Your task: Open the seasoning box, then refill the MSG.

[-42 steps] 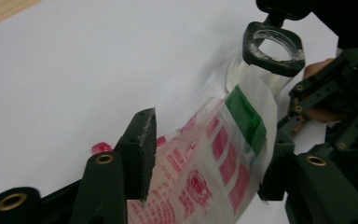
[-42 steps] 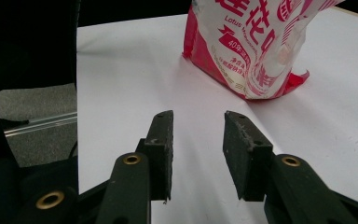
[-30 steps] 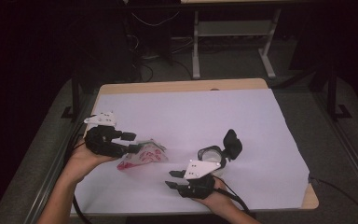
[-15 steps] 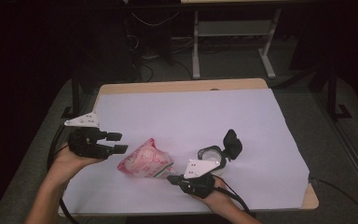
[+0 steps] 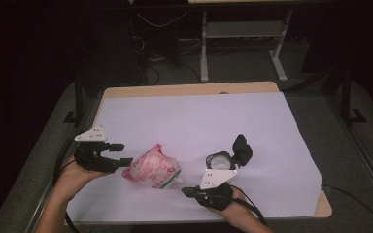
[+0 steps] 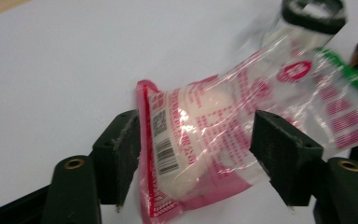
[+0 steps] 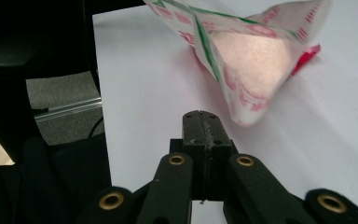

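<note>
A pink-and-red printed plastic bag (image 5: 153,167) with a white lump inside lies on the white sheet. My left gripper (image 5: 122,153) sits at its left end. In the left gripper view the bag (image 6: 214,130) lies between the jaws of the left gripper (image 6: 196,140), which have just been opening; the pads stand apart and do not press on it. My right gripper (image 5: 185,191) is below the bag's right corner, shut with nothing in it. The right gripper view shows the right gripper (image 7: 201,116) with both jaws together, and the bag (image 7: 251,51) just ahead of them.
A glass jar (image 5: 219,160) with its black flip lid (image 5: 241,148) standing open is right of the bag, just above my right hand. The white sheet (image 5: 199,116) covers the wooden table. Dark floor, cables and a metal stand lie beyond the far edge.
The left gripper held the bag a second ago, drew off to the left, and has now come back down to the bag's left end. The bag shifted right. The right hand stayed put.
</note>
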Motion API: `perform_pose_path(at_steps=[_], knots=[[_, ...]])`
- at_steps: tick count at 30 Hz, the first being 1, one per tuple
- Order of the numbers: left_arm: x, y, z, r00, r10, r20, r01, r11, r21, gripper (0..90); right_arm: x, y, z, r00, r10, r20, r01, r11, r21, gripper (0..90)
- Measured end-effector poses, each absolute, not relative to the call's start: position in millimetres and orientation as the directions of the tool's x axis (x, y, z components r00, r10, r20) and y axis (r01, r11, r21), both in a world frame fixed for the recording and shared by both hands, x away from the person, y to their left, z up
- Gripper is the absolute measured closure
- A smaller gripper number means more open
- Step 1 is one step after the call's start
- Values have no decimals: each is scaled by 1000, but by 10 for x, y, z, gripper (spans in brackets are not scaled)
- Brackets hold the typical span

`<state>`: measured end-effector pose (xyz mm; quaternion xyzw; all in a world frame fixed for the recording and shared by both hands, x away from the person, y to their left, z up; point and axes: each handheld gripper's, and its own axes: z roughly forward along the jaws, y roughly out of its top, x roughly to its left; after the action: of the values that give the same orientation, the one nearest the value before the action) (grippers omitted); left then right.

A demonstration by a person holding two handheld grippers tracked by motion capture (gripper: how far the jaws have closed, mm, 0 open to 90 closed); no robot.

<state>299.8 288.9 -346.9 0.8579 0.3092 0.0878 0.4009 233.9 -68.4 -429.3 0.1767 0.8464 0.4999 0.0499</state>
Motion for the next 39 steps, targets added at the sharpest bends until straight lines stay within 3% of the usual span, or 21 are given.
perform_pose_path(at_steps=[10,39], knots=[[2931,2910,-3833,733,677,-73,485,-444,753,215,2291,-1045,-4242,-919,380,109,280,430,859,900],[2854,3022,-4037,677,730,-89,528,-398,750,204,2231,-2189,-4224,-811,568,140,379,329,865,900]])
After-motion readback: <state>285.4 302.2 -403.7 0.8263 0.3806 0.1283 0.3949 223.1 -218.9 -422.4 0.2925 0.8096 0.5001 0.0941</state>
